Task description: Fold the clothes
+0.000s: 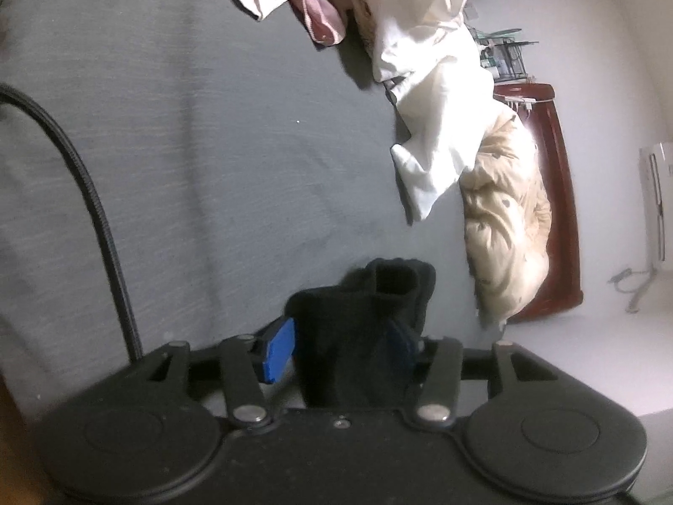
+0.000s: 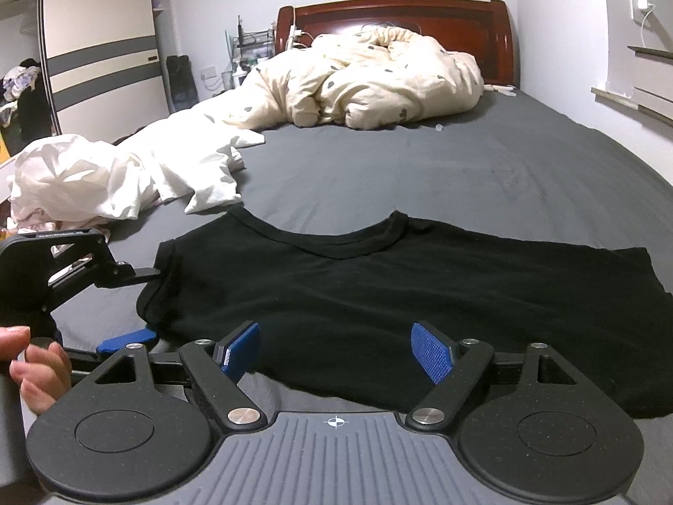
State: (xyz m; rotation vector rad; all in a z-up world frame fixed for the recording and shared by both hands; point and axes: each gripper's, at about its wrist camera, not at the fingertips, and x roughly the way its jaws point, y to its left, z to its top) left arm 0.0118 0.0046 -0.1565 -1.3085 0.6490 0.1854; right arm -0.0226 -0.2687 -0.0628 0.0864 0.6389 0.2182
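Observation:
A black T-shirt (image 2: 378,290) lies spread on the grey bed sheet (image 2: 462,168), neckline away from me. My right gripper (image 2: 336,353) is open, its blue pads (image 2: 433,355) just above the shirt's near edge, holding nothing. My left gripper (image 1: 340,345) has its blue pads on either side of a bunched fold of the black shirt (image 1: 361,328); in the right wrist view it (image 2: 126,307) holds the shirt's left sleeve edge.
A pile of white and pink clothes (image 2: 126,172) lies at the left of the bed. A cream duvet (image 2: 370,80) is heaped by the dark red headboard (image 2: 399,17). A wardrobe (image 2: 101,50) stands at far left.

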